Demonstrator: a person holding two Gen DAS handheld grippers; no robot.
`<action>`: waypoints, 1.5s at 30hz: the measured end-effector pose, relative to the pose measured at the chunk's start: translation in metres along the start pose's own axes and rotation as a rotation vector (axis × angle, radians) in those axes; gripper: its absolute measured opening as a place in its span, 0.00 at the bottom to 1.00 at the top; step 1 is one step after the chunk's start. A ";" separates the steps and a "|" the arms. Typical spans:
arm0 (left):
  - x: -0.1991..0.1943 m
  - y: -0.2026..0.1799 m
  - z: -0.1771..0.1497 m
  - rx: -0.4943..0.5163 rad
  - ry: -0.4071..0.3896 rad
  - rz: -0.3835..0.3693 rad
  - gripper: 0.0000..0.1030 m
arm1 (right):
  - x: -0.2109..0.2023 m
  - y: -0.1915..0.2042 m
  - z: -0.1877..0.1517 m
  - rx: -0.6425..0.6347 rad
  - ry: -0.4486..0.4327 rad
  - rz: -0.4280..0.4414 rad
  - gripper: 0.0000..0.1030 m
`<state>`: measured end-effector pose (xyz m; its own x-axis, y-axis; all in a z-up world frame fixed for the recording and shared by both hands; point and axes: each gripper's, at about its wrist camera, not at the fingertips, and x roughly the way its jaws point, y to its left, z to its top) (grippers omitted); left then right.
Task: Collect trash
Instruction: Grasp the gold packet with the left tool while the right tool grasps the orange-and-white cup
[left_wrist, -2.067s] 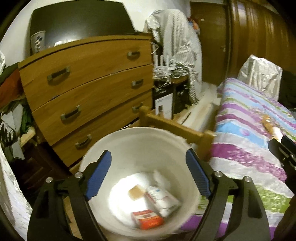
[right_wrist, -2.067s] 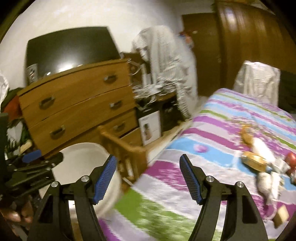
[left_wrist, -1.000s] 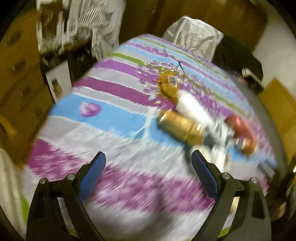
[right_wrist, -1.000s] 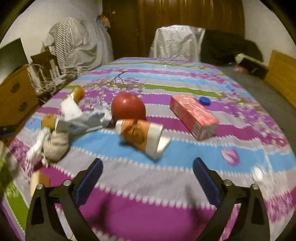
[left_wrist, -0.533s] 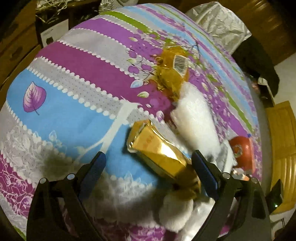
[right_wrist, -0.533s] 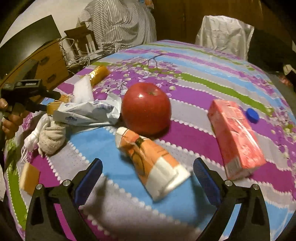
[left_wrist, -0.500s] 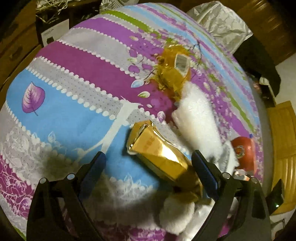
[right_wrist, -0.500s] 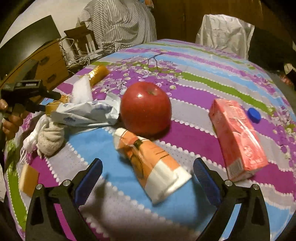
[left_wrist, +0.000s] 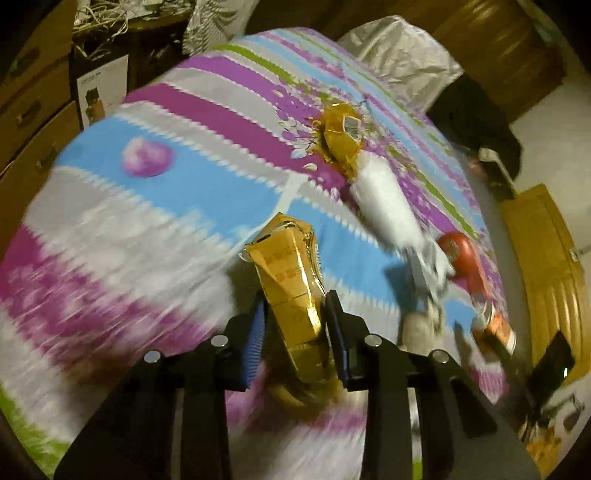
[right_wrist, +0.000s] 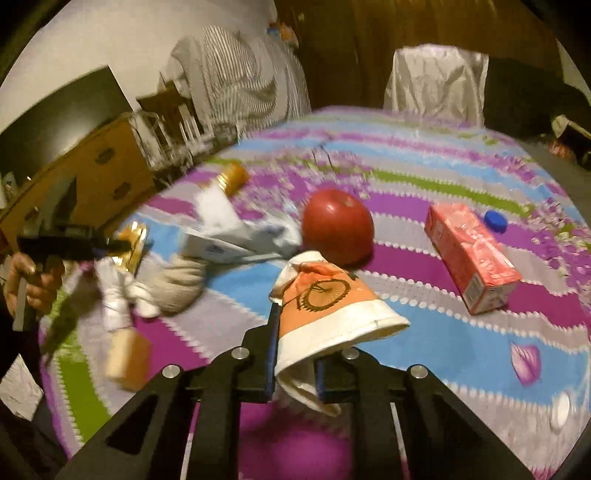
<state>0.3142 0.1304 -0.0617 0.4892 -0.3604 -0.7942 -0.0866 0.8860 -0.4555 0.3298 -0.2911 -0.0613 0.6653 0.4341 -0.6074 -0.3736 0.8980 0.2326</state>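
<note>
My left gripper (left_wrist: 295, 325) is shut on a gold foil packet (left_wrist: 291, 280) and holds it over the striped bedspread (left_wrist: 184, 206); it also shows at the left of the right wrist view (right_wrist: 107, 243). My right gripper (right_wrist: 295, 354) is shut on a crushed orange and white paper cup (right_wrist: 328, 310). More litter lies on the bed: a gold wrapper (left_wrist: 341, 138), a white tissue (left_wrist: 384, 203), a grey-white pouch (right_wrist: 236, 240), a red carton (right_wrist: 471, 254) and a blue cap (right_wrist: 496, 221).
A red apple (right_wrist: 338, 225) sits mid-bed beside a balled sock (right_wrist: 177, 284) and a small tan block (right_wrist: 127, 350). A wooden dresser (right_wrist: 107, 173) stands at the left. A draped chair (right_wrist: 436, 85) stands beyond the bed.
Both grippers were open half a second ago. The left has closed on the gold packet and lifted it; the right has closed on the paper cup and lifted it.
</note>
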 end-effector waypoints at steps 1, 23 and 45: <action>-0.009 0.006 -0.005 0.013 0.001 -0.006 0.30 | -0.011 0.005 -0.002 0.014 -0.019 0.000 0.13; -0.066 0.051 -0.095 0.271 -0.011 0.041 0.52 | -0.061 0.144 -0.121 0.187 -0.033 0.031 0.64; -0.081 0.015 -0.127 0.308 -0.204 0.260 0.45 | -0.067 0.147 -0.128 0.302 -0.061 0.018 0.07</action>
<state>0.1634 0.1358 -0.0553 0.6489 -0.0766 -0.7570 0.0178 0.9962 -0.0856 0.1474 -0.1972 -0.0829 0.7011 0.4454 -0.5568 -0.1828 0.8671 0.4634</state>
